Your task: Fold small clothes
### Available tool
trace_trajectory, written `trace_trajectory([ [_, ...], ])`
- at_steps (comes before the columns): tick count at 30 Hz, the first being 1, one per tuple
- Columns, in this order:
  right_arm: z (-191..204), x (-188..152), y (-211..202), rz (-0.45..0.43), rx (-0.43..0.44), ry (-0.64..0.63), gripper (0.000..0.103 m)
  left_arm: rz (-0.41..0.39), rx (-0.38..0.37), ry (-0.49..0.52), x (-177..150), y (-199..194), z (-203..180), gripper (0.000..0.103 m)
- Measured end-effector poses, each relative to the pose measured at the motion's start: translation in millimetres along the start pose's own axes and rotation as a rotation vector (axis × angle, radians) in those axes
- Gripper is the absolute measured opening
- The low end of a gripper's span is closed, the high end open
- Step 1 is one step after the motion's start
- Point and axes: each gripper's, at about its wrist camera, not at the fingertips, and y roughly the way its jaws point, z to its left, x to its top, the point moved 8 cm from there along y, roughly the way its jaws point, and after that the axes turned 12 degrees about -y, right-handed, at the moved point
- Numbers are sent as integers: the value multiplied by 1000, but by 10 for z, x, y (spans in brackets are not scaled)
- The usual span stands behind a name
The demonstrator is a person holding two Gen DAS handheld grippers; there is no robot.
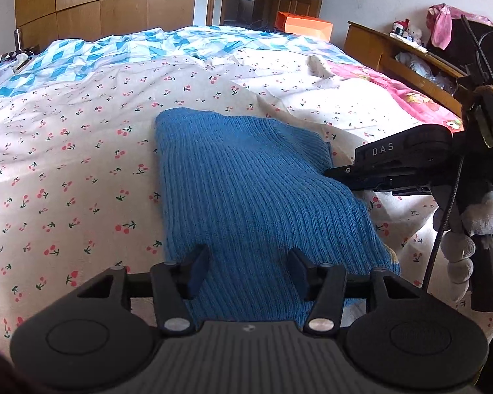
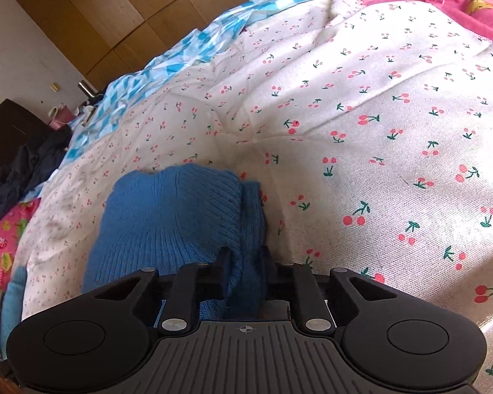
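Observation:
A blue ribbed knit garment [image 1: 246, 180] lies partly folded on the cherry-print bed sheet [image 1: 65, 164]. My left gripper [image 1: 249, 271] is open, its two fingers spread over the garment's near edge and the fabric lying flat between them. In the left wrist view my right gripper [image 1: 337, 174] reaches in from the right, its tip at the garment's right edge, held by a gloved hand [image 1: 460, 246]. The right wrist view shows the right gripper [image 2: 245, 261] shut on a bunched fold of the blue garment [image 2: 167, 216].
A blue-and-white quilt [image 1: 115, 52] covers the far side of the bed and a pink blanket [image 1: 394, 88] the right side. A wooden headboard shelf [image 1: 394, 52], an orange box [image 1: 307, 26] and wardrobes [image 1: 98, 0] stand beyond. Dark clothes [image 2: 29, 170] lie off the bed's edge.

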Motion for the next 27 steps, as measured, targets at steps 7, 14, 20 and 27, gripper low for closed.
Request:
trace_trajectory([
  [7, 114, 34, -101, -3, -49, -46, 22, -5, 19, -28, 35, -98, 20, 57],
  [14, 320, 21, -359, -35, -115, -160, 23, -21, 51, -78, 13, -186, 161, 58],
  [20, 538, -89, -483, -53, -191, -290, 23, 11, 113, -96, -64, -108, 299, 59],
  [27, 666, -276, -535, -45, -225, -352, 23, 26, 123, -98, -130, -82, 336, 62],
])
